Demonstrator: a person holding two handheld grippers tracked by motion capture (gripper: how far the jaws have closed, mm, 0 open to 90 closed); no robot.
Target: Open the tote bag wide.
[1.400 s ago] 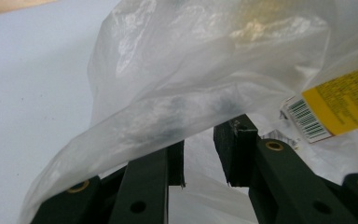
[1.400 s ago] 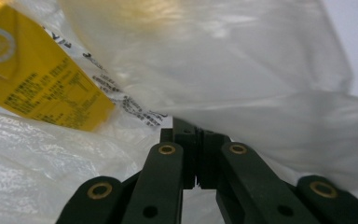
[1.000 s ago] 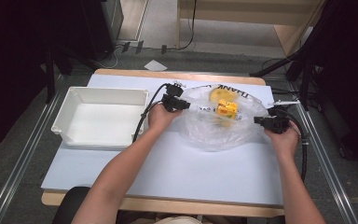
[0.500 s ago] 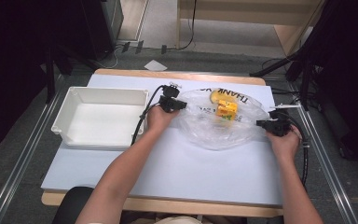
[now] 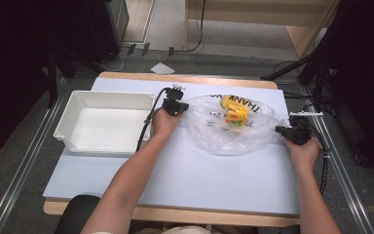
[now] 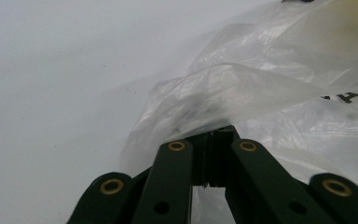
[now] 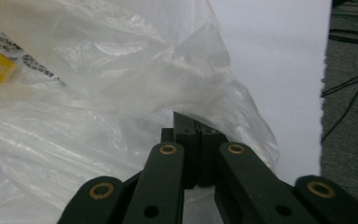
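Left tool (image 6: 214, 140) newly clamped on bag (image 5: 224, 136)

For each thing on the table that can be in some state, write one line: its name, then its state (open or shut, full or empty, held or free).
left gripper: just closed, shut on the plastic bag's edge.
right gripper: shut on the plastic bag's opposite edge.
plastic bag: clear, crumpled, lying on the table, held at both sides.
yellow packets: inside the bag.
white bin: upright, empty.
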